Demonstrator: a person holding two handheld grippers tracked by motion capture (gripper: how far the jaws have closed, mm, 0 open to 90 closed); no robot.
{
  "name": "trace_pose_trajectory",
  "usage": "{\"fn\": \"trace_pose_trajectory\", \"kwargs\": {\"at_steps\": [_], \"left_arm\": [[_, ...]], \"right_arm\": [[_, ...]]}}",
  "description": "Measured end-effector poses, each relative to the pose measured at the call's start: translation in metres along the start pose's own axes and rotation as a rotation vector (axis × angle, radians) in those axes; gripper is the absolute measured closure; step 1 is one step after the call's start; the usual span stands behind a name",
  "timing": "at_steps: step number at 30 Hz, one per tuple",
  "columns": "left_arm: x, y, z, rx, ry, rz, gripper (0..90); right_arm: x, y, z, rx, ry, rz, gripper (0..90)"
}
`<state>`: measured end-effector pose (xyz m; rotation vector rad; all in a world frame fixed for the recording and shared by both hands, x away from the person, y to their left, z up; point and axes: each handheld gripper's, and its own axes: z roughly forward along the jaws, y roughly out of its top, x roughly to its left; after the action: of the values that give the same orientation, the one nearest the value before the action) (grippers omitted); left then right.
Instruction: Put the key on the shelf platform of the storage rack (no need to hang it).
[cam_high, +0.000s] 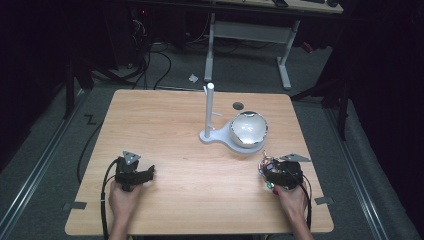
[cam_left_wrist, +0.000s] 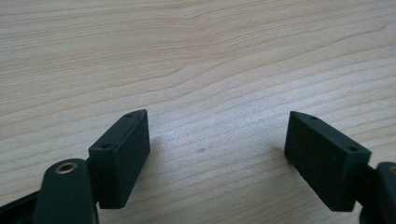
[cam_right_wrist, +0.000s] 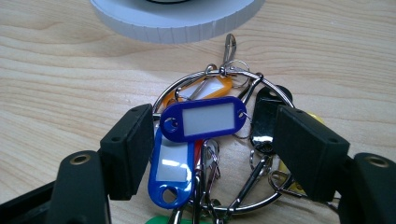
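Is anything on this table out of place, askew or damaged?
Nothing looks damaged or spilled. The bunch of key tags lies in a loose tangle on the table, between the right gripper's open jaws, near the white stand.

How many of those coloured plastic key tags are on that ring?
6 visible, possibly more hidden: dark blue plastic tag on top, lighter blue tag beneath it, orange tag behind, black tag to the right, yellow tag peeking behind the right finger, green tag at the bottom edge.
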<state>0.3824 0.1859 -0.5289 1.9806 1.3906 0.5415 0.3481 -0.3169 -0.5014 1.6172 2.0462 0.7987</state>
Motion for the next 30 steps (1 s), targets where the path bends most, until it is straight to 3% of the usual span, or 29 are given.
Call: {"fn": "trace_pose_trajectory", "kwargs": {"at_steps": [4,11,17,18,19,20,25,26,30], "left_arm": [[0.000,0.000,0.000,0.000,0.000,0.000,22.7],[0.000,0.000,0.000,0.000,0.000,0.000,22.7],[0.000,0.000,0.000,0.000,0.000,0.000,22.7],[0.000,0.000,0.000,0.000,0.000,0.000,22.7],[0.000,0.000,0.000,0.000,0.000,0.000,22.7],[0.000,0.000,0.000,0.000,0.000,0.000,22.7],[0.000,0.000,0.000,0.000,0.000,0.000,22.7],[0.000,0.000,0.000,0.000,0.000,0.000,22.7],[0.000,0.000,0.000,0.000,0.000,0.000,22.7]], "right_arm": [[-0.001,-0.001,0.007,0.034,-0.021,-0.012,27.3],[0.002,0.000,0.011,0.031,-0.060,-0.051,30.3],[0.002,0.001,0.010,0.027,-0.065,-0.066,39.4],[0.003,0.001,0.010,0.025,-0.053,-0.077,46.1],[0.003,0.001,0.010,0.025,-0.053,-0.077,46.1],[0.005,0.001,0.010,0.020,-0.050,-0.095,53.6],[0.006,0.001,0.009,0.018,-0.051,-0.108,57.5],[0.007,0.000,0.009,0.015,-0.035,-0.125,64.7],[0.008,0.000,0.009,0.004,-0.033,-0.142,66.0]]}}
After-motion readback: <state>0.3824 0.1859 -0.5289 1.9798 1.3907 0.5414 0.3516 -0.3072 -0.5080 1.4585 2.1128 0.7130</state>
